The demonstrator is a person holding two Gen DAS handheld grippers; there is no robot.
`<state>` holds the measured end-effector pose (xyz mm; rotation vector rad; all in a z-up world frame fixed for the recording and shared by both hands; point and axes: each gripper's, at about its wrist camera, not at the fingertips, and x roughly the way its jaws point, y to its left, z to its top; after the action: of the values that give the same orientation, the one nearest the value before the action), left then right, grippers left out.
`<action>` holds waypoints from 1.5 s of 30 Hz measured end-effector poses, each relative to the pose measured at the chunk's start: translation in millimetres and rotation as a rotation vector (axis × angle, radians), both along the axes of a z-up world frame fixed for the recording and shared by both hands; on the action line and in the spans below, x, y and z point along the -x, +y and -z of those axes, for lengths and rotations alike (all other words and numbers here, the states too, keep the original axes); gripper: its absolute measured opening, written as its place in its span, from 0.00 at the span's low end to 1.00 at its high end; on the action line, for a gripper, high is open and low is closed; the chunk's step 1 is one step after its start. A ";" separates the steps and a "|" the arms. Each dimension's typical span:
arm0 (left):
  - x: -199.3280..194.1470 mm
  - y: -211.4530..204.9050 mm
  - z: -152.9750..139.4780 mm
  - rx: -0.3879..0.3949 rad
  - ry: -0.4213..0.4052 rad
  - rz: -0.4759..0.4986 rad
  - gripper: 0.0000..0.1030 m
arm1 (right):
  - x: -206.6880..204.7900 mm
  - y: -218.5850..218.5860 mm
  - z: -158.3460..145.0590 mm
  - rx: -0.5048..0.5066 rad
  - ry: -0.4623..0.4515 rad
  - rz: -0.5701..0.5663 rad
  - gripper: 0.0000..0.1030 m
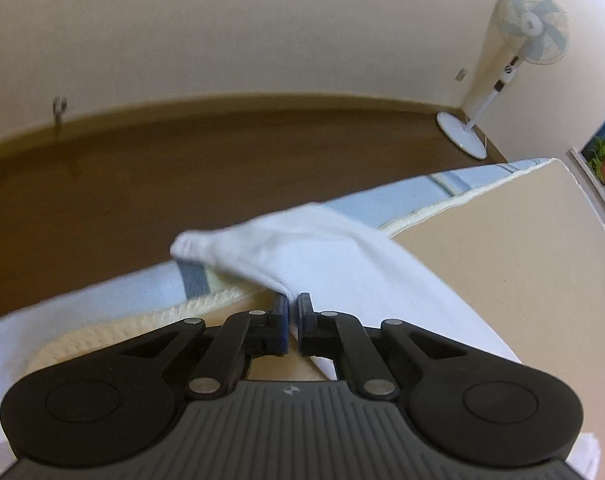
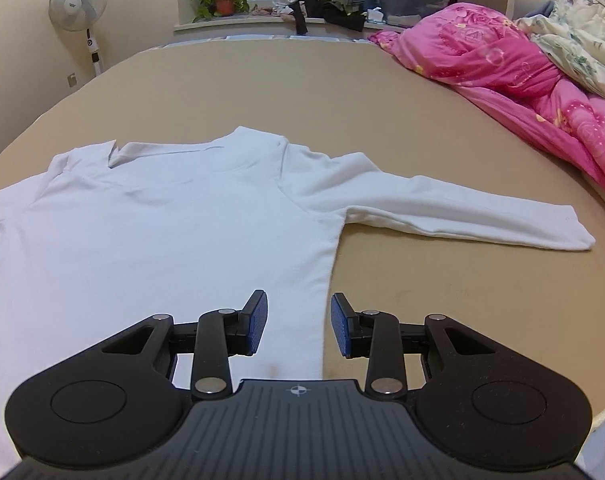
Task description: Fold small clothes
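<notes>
Left gripper (image 1: 293, 308): jaws pressed together on a pinch of white cloth, lifting it clear of the bed, probably to carry that side over for a fold.
Right gripper (image 2: 299, 322): jaws apart, holding nothing, straddling the shirt's side seam near the hem; it looks placed to take that edge.
White shirt (image 2: 162, 224): long-sleeved, spread flat and front-up on the bed, collar toward 12 o'clock in the right wrist view.
Right-hand sleeve (image 2: 462, 212): stretched out flat toward 3 o'clock, not yet folded in.
Left-hand sleeve (image 1: 262, 236): raised and blurred in the left wrist view, running from the clamped jaws toward 11 o'clock.
Bed sheet (image 2: 342, 92): tan, smooth, firm enough to fold on.
Mattress edge (image 1: 442, 204): cream rope-like trim with pale blue cloth just beside it.
Pink quilt (image 2: 522, 80): bunched at 2 o'clock, well apart from the shirt.
Standing fan (image 2: 78, 4): at 10 o'clock by the wall.
Windowsill (image 2: 238, 24): at 12 o'clock, with a potted plant (image 2: 222, 0) and piled clothes.
Floor (image 1: 182, 168): dark brown wood.
</notes>
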<state>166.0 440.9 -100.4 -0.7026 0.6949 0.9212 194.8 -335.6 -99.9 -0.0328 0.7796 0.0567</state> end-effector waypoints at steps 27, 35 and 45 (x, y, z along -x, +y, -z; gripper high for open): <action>-8.6 -339.6 -93.4 -0.399 -0.070 1.036 0.48 | -18.7 -18.7 -13.3 -0.239 -0.032 0.105 0.22; -31.3 -269.7 -67.3 -0.193 -0.056 0.866 0.41 | -65.8 -15.0 8.4 -0.457 -0.032 0.125 0.21; -77.0 -279.8 -30.4 -0.122 -0.004 0.953 0.50 | -129.5 8.1 65.3 -0.425 0.072 0.125 0.26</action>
<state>243.0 161.1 -70.0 -0.1982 0.8417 0.0797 324.3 -327.6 -165.3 0.4229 0.8271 0.1045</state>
